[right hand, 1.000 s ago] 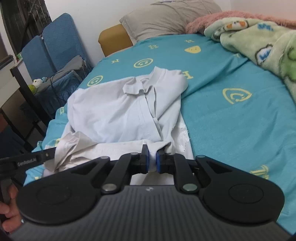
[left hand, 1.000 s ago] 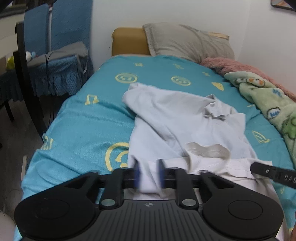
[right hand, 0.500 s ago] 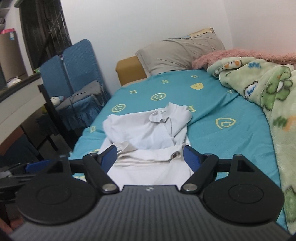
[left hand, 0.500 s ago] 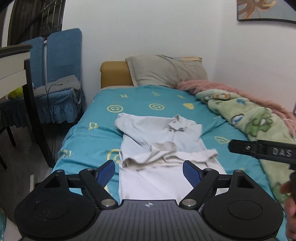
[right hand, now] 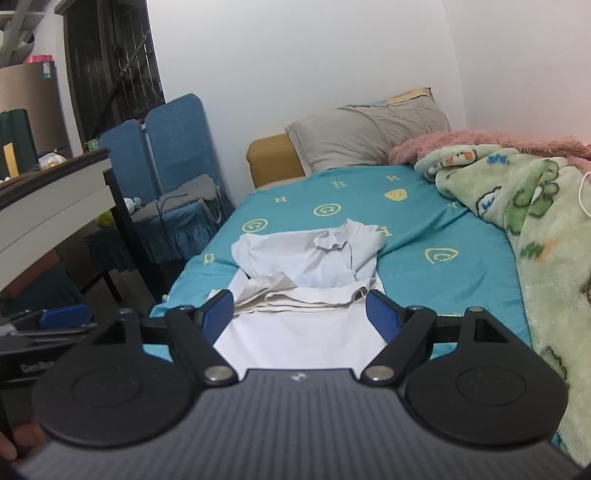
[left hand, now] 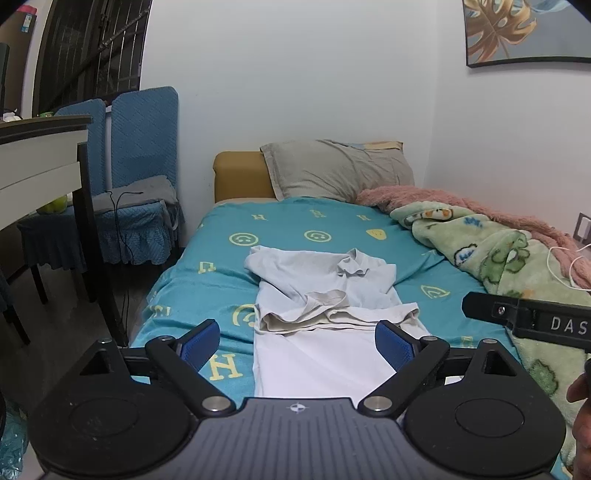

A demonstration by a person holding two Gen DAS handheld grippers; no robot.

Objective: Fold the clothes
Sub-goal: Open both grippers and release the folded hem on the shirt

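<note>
On the teal bed (left hand: 207,266), a white collared shirt (left hand: 325,295) lies partly folded, its hem end nearest both cameras. Left tongs (left hand: 297,341) are opening wide, nothing between them; right tongs (right hand: 301,314) stand wide apart, empty. Only the left view shows the leaf picture (left hand: 517,33); only the right view shows the desk top's clutter (right hand: 51,160).

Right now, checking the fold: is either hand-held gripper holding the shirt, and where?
Nothing held. The left hand-held gripper is opening, the right open; the shirt lies on the bed.
</note>
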